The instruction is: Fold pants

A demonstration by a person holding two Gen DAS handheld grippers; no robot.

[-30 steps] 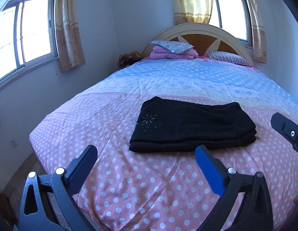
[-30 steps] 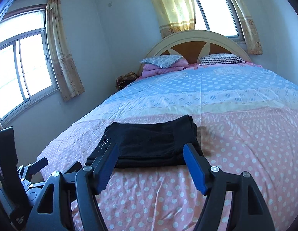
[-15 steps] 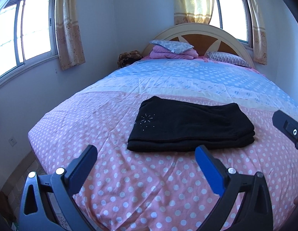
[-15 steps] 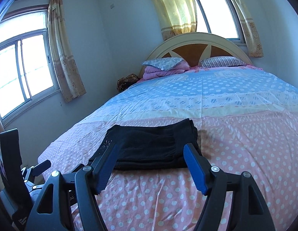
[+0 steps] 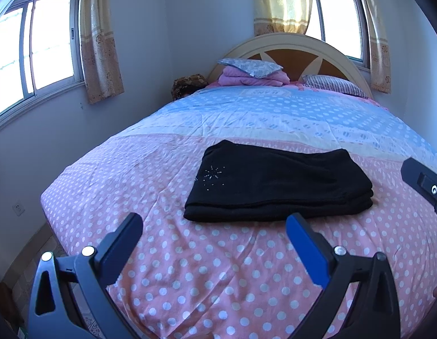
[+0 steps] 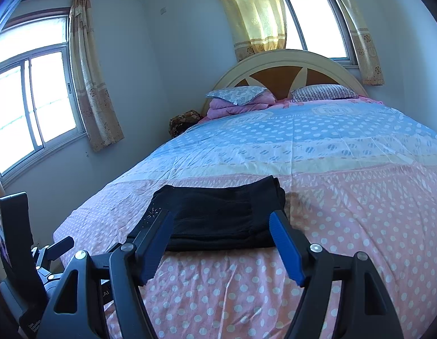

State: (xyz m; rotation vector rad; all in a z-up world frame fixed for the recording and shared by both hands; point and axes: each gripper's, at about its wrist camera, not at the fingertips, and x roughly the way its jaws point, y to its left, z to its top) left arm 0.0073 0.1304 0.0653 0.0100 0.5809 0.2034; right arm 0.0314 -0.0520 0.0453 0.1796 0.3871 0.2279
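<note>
The black pants (image 5: 278, 182) lie folded in a flat rectangle on the pink dotted part of the bedspread (image 5: 190, 268), with a small sparkly mark near their left end. They also show in the right wrist view (image 6: 221, 219). My left gripper (image 5: 214, 224) is open and empty, held above the bed, short of the pants' near edge. My right gripper (image 6: 221, 223) is open and empty, held just before the pants' near edge. Part of the right gripper (image 5: 423, 185) shows at the right edge of the left wrist view.
The bed has a pink and blue dotted cover (image 6: 331, 147) and an arched headboard (image 5: 292, 53). Pillows and a folded pink blanket (image 5: 251, 72) lie at the head. Curtained windows (image 5: 34, 48) are on the left and back walls. The bed's left edge drops to the floor (image 5: 34, 243).
Both grippers have drawn back slightly and risen from the pants. The pants lie unmoved. Both grippers stay open.
</note>
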